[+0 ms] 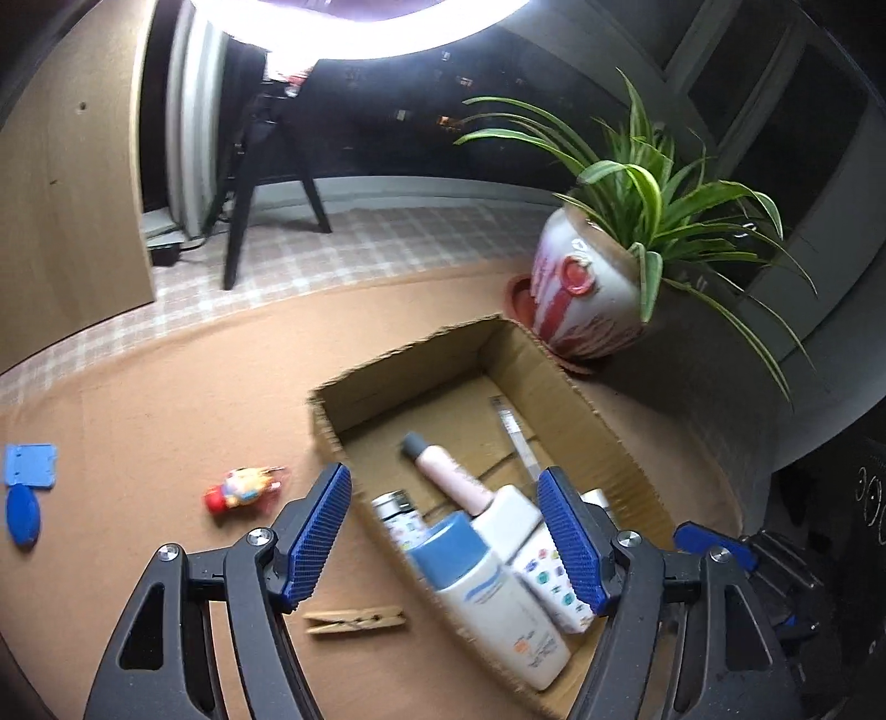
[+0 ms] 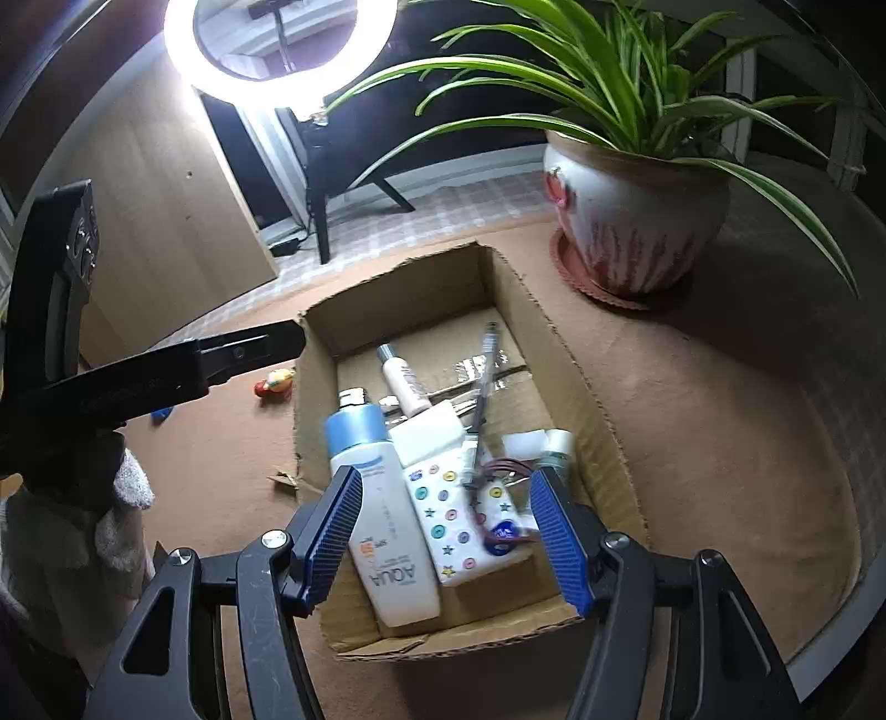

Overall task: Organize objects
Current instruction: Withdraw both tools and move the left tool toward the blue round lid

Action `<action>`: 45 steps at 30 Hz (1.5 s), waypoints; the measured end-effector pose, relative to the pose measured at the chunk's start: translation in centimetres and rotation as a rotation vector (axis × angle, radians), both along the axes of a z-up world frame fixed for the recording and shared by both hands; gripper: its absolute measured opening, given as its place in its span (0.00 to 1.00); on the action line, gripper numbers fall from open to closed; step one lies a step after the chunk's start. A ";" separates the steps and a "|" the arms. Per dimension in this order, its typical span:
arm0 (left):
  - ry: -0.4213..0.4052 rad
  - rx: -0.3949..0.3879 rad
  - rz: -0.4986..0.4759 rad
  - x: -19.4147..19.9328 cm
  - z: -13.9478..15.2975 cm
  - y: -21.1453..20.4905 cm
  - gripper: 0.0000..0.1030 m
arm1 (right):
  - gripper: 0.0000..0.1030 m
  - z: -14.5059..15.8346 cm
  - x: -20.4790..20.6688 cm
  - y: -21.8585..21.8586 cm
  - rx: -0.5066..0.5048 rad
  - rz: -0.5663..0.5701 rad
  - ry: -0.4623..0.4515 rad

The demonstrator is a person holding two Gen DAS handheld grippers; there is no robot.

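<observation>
Both grippers released above the open brown cardboard box (image 2: 554, 354).
Next: reaching left for the wooden clothespin (image 1: 354, 618).

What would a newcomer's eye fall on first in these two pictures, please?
Probably the glaring ring light at the top, then the leafy potted plant at the table's far side. Next comes the cardboard box mid-table, holding a blue-capped bottle and a spotted case beneath both open grippers.

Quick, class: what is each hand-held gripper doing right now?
Left hand-held gripper: open, holding nothing.
Right hand-held gripper: open, holding nothing.
</observation>
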State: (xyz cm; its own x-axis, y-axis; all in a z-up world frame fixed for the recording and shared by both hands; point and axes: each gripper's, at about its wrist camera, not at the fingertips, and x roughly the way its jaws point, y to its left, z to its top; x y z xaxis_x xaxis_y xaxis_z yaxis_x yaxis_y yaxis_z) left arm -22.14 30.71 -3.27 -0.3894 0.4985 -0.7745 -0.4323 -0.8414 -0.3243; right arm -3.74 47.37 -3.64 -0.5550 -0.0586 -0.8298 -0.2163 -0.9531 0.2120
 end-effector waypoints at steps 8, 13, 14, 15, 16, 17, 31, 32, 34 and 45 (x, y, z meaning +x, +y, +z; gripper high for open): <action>-0.010 -0.034 0.054 0.6 -0.3 -5.6 0.73 | 0.58 0.7 0.3 -1.4 -0.049 0.020 0.028; -0.011 -0.071 0.086 1.9 -1.0 -9.9 0.73 | 0.58 1.4 0.9 -3.0 -0.084 0.047 0.045; -0.012 -0.083 0.088 2.2 -1.2 -10.7 0.73 | 0.58 1.4 0.9 -3.4 -0.087 0.053 0.046; -0.012 -0.095 0.093 2.4 -1.4 -11.3 0.73 | 0.58 1.5 1.0 -3.8 -0.090 0.060 0.047; -0.010 -0.112 0.102 2.8 -1.6 -12.2 0.73 | 0.58 1.4 1.0 -4.3 -0.095 0.069 0.046; -0.013 -0.123 0.109 3.1 -2.0 -13.1 0.73 | 0.58 1.4 1.0 -4.7 -0.099 0.076 0.044; -0.103 -0.128 0.300 2.4 -4.6 -24.4 0.73 | 0.58 0.2 -1.2 -11.2 -0.173 0.161 0.002; -0.104 -0.134 0.311 1.8 -4.6 -25.2 0.73 | 0.58 0.2 -1.5 -11.6 -0.175 0.167 0.001; -0.105 -0.140 0.316 0.7 -4.6 -25.9 0.73 | 0.58 0.3 -2.4 -12.5 -0.167 0.180 0.000; -0.114 -0.204 0.365 -6.5 -5.4 -28.6 0.73 | 0.58 -1.2 -13.2 -15.6 -0.170 0.207 -0.084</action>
